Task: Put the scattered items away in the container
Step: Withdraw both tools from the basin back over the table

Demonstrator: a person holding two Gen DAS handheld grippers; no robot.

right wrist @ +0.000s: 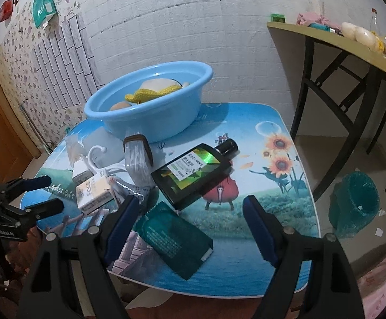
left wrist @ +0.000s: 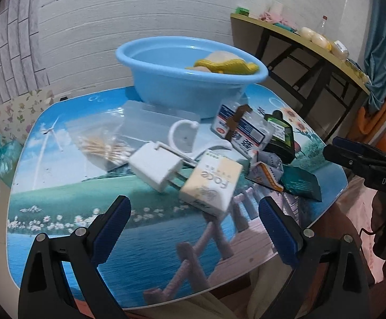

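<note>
The blue basin (left wrist: 190, 79) stands at the far edge of the picture-printed table (left wrist: 60, 194), and already holds a yellow knitted piece (left wrist: 227, 66) lying over a pale round thing, with a tan egg-like thing (right wrist: 120, 105) beside it in the right wrist view. In front of the basin the scattered items crowd together: a bag of cotton swabs (left wrist: 102, 146), a clear plastic case (left wrist: 150, 119), a white hook (left wrist: 182, 138), a white plug adapter (left wrist: 155, 168) and a cream "face" tissue pack (left wrist: 211, 186) leaning against each other, a blister pack with a brown strip (left wrist: 242, 130), a dark green bottle with a black cap (right wrist: 193, 176), and a teal sachet (right wrist: 174, 242) lying flat nearest the table's front edge. The left gripper (left wrist: 193, 231) hovers just short of the tissue pack, its blue pads spread wide and clasping nothing. The right gripper (right wrist: 190, 228) hangs over the teal sachet, its jaws also apart and empty. A side table (right wrist: 352, 50) stands against the wall to the right, and a green bin (right wrist: 355, 204) sits on the floor
</note>
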